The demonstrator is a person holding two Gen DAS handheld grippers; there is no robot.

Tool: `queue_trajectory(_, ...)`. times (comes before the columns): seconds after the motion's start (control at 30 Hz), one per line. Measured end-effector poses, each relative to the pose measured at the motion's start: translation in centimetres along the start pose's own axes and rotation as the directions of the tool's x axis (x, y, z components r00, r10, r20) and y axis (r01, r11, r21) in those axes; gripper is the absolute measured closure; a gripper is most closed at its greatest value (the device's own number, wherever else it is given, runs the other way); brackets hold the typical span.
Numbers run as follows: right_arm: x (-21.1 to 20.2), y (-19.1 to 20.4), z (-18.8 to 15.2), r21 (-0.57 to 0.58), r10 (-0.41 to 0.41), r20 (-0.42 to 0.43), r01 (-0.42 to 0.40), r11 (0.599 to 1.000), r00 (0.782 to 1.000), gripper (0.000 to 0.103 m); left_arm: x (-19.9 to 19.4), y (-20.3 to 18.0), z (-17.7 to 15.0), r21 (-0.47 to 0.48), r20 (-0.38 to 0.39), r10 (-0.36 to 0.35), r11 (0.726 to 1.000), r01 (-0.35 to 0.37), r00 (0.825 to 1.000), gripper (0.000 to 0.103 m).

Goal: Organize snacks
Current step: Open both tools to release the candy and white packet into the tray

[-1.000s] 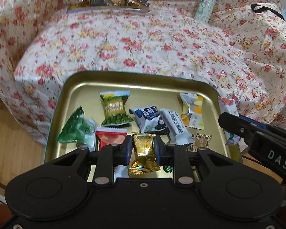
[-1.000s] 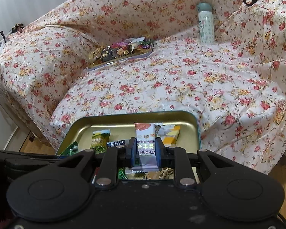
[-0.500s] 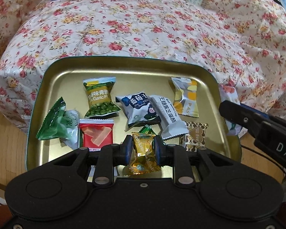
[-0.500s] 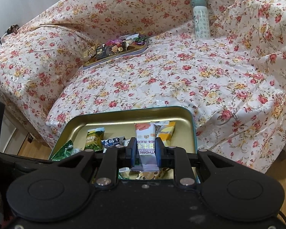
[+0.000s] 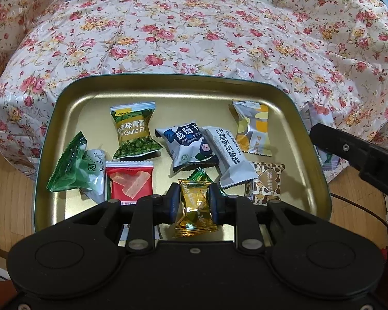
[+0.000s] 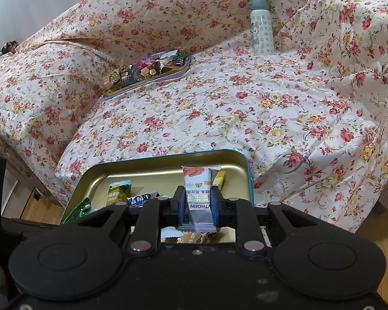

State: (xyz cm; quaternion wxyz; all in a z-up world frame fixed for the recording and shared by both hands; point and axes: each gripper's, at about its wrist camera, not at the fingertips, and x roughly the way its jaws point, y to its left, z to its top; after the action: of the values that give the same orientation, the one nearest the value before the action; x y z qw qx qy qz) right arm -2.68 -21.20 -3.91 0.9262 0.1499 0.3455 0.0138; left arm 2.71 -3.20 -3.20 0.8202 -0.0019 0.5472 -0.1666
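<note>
Grippers both loaded over the gold tray (image 5: 64,108); we noted each one closed on a single snack.

Left gripper (image 5: 194,204): jaws pinched on a gold-foil candy (image 5: 195,210), held upright, its long axis running toward and away from the camera, lower end hanging just above the near edge of the tray. Beyond it on the tray floor lay the other packets: green pea packet (image 5: 133,131) at far left-centre, blue-and-white packet (image 5: 187,146) in the middle, white sesame bar (image 5: 230,160) tilted beside it, yellow packet (image 5: 253,129) at the far right, brown heart packet (image 5: 267,182) at the near right, red packet (image 5: 130,182) and green pouch (image 5: 72,168) at the near left.

Right gripper (image 6: 196,208): jaws shut on a white snack bar (image 6: 196,193), gripped across its width, long axis standing up from the jaws, top end over the right far part of the tray (image 6: 248,178).

We saw a second tray (image 6: 108,95), already piled with sweets, well apart on the flowered couch cover (image 6: 219,118), far and to the left of the gold tray. A pale bottle (image 6: 262,27) stood upright at the back right.

Our judgement: if the second tray is the destination, both snacks need carrying forward and left. The left gripper looked nearer to that side. The bar's upright axis will need laying flat on release.
</note>
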Motion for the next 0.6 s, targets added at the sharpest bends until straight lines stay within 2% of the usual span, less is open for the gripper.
queue_trajectory(0.33,0.4,0.2,-0.1,-0.007,0.002,-0.013,-0.002,1.000,1.000,0.081,-0.4,0.1,-0.1,-0.007,0.023,0.024,1.000,-0.024,0.999,0.070)
queue_trajectory(0.47,0.5,0.3,0.1,-0.010,0.003,-0.013,-0.003,1.000,1.000,0.081,-1.3,0.1,-0.2,-0.015,0.075,0.071,0.997,-0.070,0.995,0.067)
queue_trajectory(0.6,0.8,0.6,0.4,-0.021,0.008,-0.011,-0.009,1.000,1.000,0.081,-2.2,0.1,-0.3,-0.023,0.141,0.142,0.990,-0.141,0.980,0.065)
